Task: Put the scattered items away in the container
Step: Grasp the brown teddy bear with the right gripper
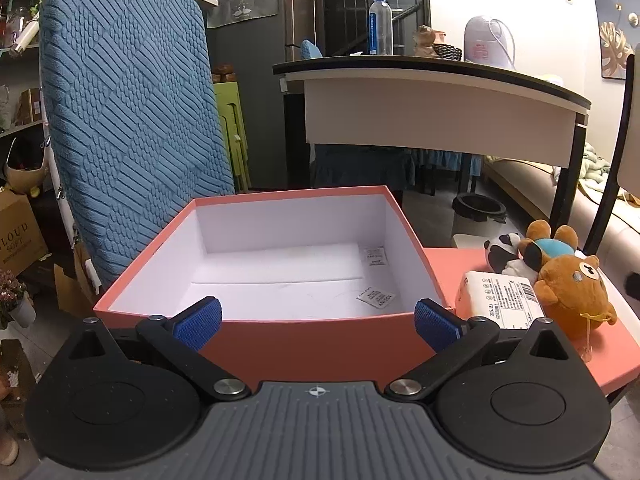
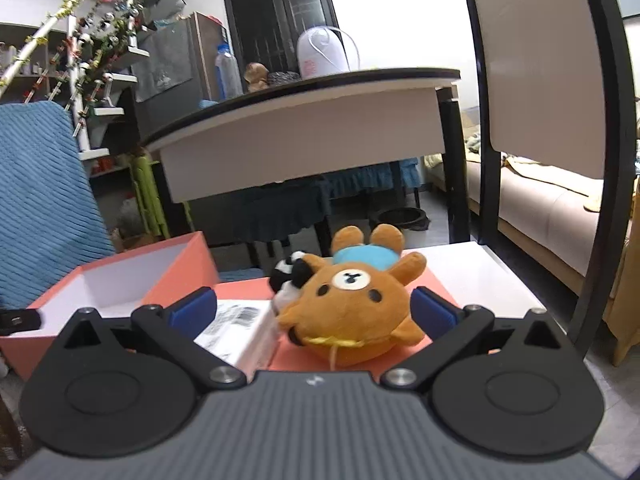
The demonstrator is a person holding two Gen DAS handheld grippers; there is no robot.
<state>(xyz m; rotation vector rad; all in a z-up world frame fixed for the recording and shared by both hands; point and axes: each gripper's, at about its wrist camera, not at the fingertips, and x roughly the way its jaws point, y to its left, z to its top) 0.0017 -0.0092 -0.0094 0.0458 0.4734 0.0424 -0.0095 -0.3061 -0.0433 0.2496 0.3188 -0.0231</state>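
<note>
We see the box (image 1: pixel 272 264) holding only two packets (image 1: pixel 376 299); toys (image 2: pixel 352 304) and tissue pack (image 1: pixel 500 300) lie outside, both grippers (image 1: pixel 318 316) (image 2: pixel 312 312) spread open.

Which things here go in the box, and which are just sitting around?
For the job:
- pink box
- brown bear
- bear in blue
- panda toy
- white packet

Just lying about:
- water bottle
- blue chair
- table
- two small sachets already in the box
</note>
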